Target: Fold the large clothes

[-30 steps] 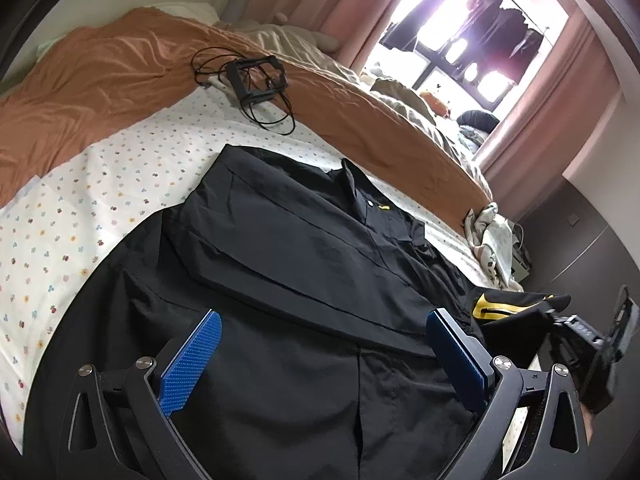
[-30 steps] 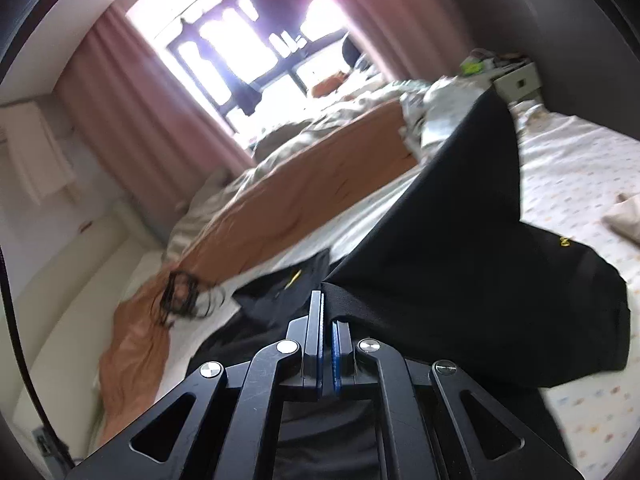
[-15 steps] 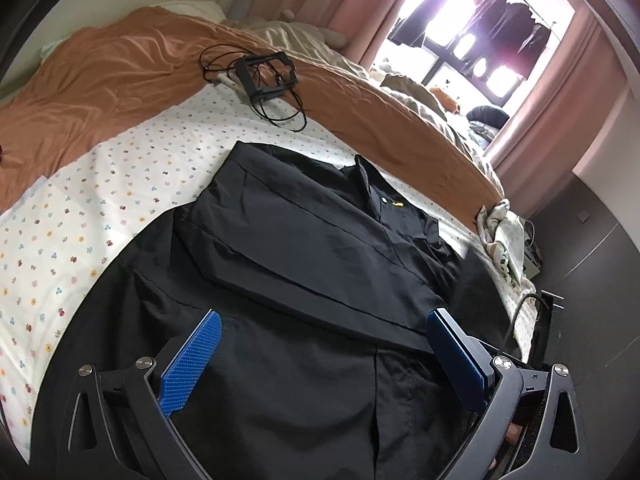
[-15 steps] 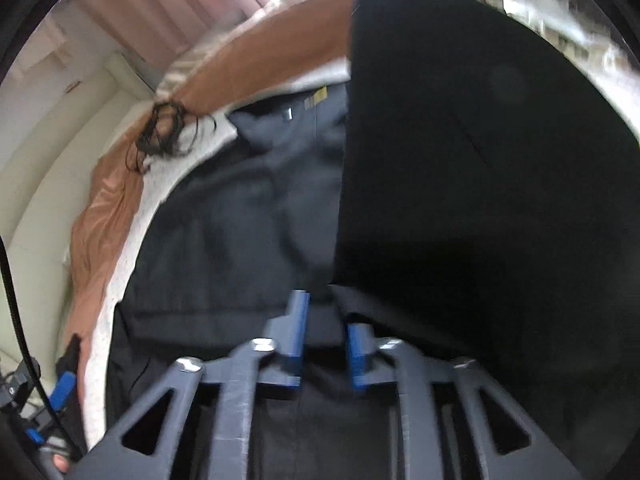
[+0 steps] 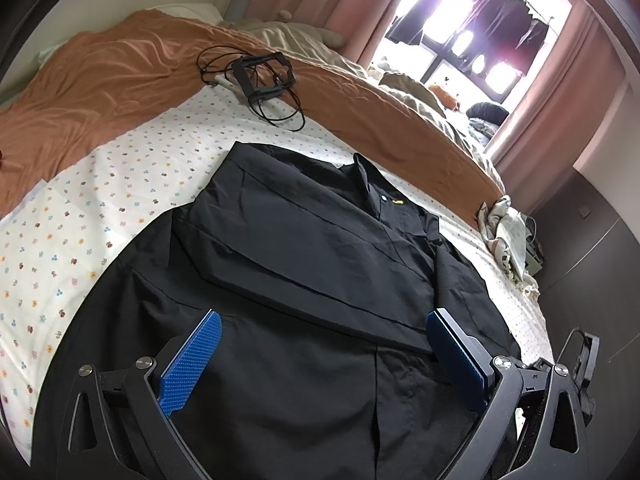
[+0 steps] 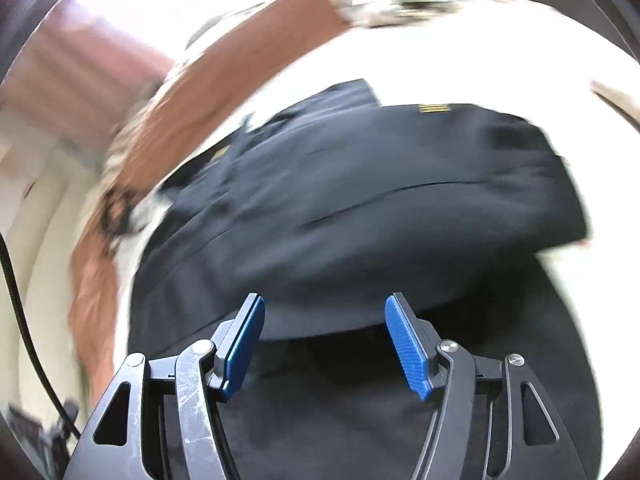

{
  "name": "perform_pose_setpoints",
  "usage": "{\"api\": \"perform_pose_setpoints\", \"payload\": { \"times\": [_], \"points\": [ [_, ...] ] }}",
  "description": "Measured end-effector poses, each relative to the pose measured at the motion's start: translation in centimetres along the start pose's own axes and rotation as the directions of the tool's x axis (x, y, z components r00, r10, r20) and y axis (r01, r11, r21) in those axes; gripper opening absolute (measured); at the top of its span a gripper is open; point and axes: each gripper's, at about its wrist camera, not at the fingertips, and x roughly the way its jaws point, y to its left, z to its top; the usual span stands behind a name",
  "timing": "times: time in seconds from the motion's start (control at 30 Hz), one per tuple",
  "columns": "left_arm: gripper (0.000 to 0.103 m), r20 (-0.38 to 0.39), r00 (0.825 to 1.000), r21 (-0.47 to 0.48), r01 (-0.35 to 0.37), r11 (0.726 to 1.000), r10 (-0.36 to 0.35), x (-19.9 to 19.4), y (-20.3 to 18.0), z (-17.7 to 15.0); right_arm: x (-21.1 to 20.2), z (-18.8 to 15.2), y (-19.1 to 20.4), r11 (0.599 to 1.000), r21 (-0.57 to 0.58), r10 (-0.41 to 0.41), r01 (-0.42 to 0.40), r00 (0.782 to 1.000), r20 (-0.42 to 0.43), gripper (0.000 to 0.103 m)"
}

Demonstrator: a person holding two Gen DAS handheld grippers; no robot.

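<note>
The black jacket (image 5: 304, 264) lies spread on the bed (image 5: 92, 208), collar toward the far side, with one side panel folded in across its front so that a long diagonal edge runs over the chest; a small yellow tag shows near the collar. In the blurred right wrist view the same black jacket (image 6: 360, 208) shows a folded layer lying over the body. The bed wears a white sheet with small coloured dots, and an orange-brown blanket (image 5: 104, 80) is bunched along its far side. On the blanket's edge sits a black frame with tangled cables (image 5: 264, 74). A crumpled pale cloth (image 5: 506, 232) lies at the bed's far right corner. The left hand-held gripper (image 5: 320, 354) hovers over the jacket's lower part, blue pads wide apart and holding nothing. The right hand-held gripper (image 6: 326, 346) is likewise spread, empty, above the hem.
</note>
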Motion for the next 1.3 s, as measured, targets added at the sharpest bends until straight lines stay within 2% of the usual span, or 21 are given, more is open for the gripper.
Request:
{"api": "perform_pose_setpoints", "payload": {
  "times": [0.07,0.23,0.37,0.43,0.5,0.53,0.57,0.6,0.77,0.9,1.07,1.17,1.3],
  "points": [
    [0.102,-0.002,1.000,-0.003,-0.002,1.000,0.002,0.1,0.1,0.0,0.0,0.4,-1.8,0.998,0.060,-0.026,0.026,1.000,-0.006,0.063],
    [0.102,-0.007,1.000,-0.003,-0.006,1.000,0.006,0.2,0.3,0.0,0.3,0.2,-3.8,0.988,0.154,-0.010,0.013,1.000,-0.025,0.063],
    [0.102,-0.005,1.000,-0.008,-0.003,1.000,0.003,0.2,0.3,0.0,0.3,0.4,-4.1,0.988,0.154,-0.022,0.013,0.998,0.053,0.063],
    [0.102,-0.003,1.000,-0.012,-0.002,1.000,0.002,0.2,0.4,0.0,0.2,0.7,-4.1,0.989,0.130,-0.084,0.069,0.990,0.116,0.059],
    [0.102,-0.002,1.000,-0.016,-0.001,1.000,0.001,0.2,0.5,0.0,0.2,0.8,-4.2,0.989,0.122,-0.105,0.087,0.984,0.144,0.031],
    [0.102,-0.001,1.000,-0.018,0.000,1.000,0.000,0.2,0.5,0.1,0.1,0.8,-4.2,0.990,0.123,-0.091,0.072,0.983,0.157,0.024],
    [0.102,-0.001,1.000,-0.020,0.001,1.000,-0.001,0.1,0.7,0.1,-0.1,0.9,-4.2,0.992,0.121,-0.065,0.045,0.983,0.173,0.011],
    [0.102,0.000,1.000,-0.023,0.002,1.000,-0.002,0.1,0.7,0.1,-0.5,0.9,-3.9,0.993,0.112,-0.048,0.026,0.980,0.194,0.010],
    [0.102,0.012,1.000,-0.047,0.008,0.999,-0.007,-0.5,1.5,0.4,-3.5,1.3,0.3,0.998,-0.037,0.060,-0.051,0.945,0.321,0.006],
    [0.102,0.026,1.000,-0.076,0.016,0.997,-0.014,-1.0,2.4,0.8,-4.8,1.0,5.5,0.974,-0.200,0.174,-0.106,0.915,0.364,0.005],
    [0.102,0.045,0.999,-0.136,0.011,0.991,-0.005,-1.8,4.4,1.4,-4.7,-0.5,11.6,0.925,-0.353,0.266,-0.138,0.900,0.345,0.005],
    [0.102,0.052,0.998,-0.189,-0.017,0.982,0.027,-2.2,5.9,1.6,-3.8,-1.8,15.5,0.892,-0.428,0.295,-0.144,0.903,0.312,0.005],
    [0.102,0.070,0.997,-0.285,-0.007,0.959,0.028,-2.8,7.9,1.7,-2.1,-3.1,19.4,0.853,-0.488,0.335,-0.185,0.911,0.242,0.005]
  ]
}}
